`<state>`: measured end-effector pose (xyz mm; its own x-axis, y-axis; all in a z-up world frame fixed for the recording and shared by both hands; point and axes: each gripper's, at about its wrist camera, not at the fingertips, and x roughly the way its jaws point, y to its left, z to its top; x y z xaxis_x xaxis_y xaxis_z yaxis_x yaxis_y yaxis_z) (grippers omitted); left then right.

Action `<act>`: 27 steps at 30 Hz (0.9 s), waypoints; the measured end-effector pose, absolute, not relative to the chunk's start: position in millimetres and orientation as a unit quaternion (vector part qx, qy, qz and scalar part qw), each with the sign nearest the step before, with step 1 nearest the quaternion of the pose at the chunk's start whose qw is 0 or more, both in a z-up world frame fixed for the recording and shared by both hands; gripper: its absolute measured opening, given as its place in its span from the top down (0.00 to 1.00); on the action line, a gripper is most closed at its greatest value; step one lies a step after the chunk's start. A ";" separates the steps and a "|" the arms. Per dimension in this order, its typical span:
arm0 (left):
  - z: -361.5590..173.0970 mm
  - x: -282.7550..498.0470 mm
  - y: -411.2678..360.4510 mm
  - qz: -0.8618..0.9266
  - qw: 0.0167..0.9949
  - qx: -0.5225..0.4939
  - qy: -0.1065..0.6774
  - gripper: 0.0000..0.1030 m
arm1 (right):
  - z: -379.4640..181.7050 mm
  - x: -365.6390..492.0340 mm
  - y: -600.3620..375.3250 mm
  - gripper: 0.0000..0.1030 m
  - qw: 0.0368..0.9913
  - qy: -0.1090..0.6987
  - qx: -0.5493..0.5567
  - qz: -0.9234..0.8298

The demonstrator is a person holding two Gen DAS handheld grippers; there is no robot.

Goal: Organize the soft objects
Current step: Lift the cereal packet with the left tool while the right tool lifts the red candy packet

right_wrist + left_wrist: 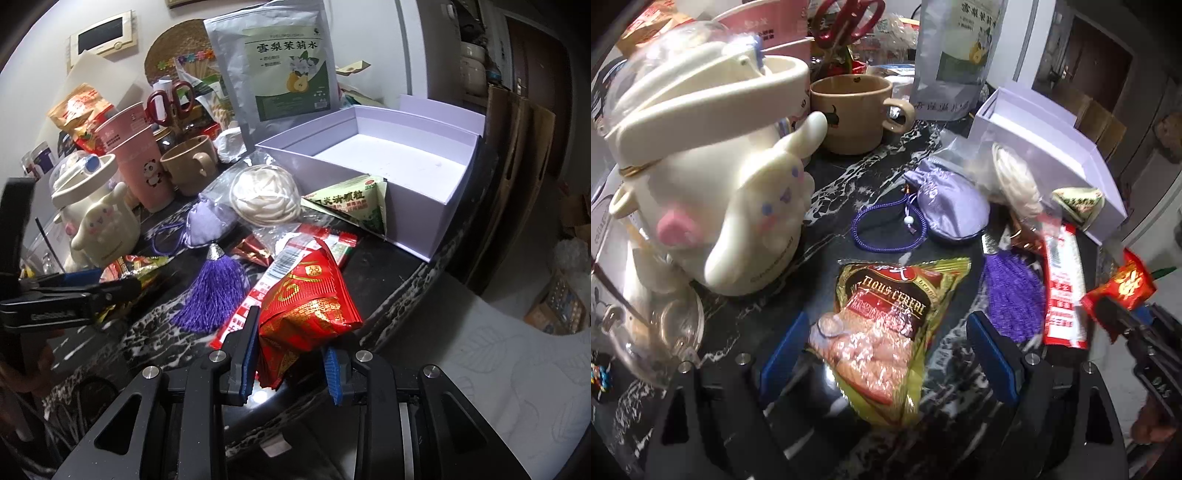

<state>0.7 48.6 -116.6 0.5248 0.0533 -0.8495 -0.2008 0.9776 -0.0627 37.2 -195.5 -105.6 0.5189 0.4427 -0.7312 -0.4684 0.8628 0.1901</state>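
On the black marbled desk [849, 181], the left claw [886, 354] stood spread wide, its blue pads on either side of a gold-and-red cereal packet [882, 332] that lay flat between them; whether either pad touched the packet could not be told. Just right of that packet lay a purple tassel [1015, 299], and beyond it a lilac satin pouch [949, 203] with a looped purple cord [886, 229]. A cream cartoon-dog jug [713, 184] stood to the left, with a tan mug [853, 110] behind it.

At the desk's near edge, the right claw [291, 354] was clamped on a crinkled red foil packet [310, 295], pinched between its blue pads and lifted a little above a red-and-white sachet [258, 291]. An open white box [388, 162] sat ahead of it, bare inside, with a green triangular granule packet [351, 206] leaning against its front wall. Beside that, a clear bag held a coil of white cord [266, 195]. A silver pear-and-jasmine drink pouch [280, 62] stood upright behind the box, near a pink panda cup [136, 155] and red-handled scissors [170, 99]. From the right wrist view the left claw [110, 288] appeared at the far left, over the cereal packet.
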 end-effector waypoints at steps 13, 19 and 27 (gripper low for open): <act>-139.3 13.7 50.6 0.066 0.867 -0.045 0.491 0.15 | -107.2 38.8 -194.3 0.71 0.871 0.420 -0.019 0.256; -135.8 10.3 43.4 0.053 0.877 -0.037 0.477 0.41 | -106.6 37.9 -194.4 0.71 0.871 0.419 -0.020 0.256; -123.1 0.9 27.1 0.030 0.879 -0.043 0.474 0.46 | -103.9 27.9 -201.8 0.71 0.874 0.414 -0.015 0.253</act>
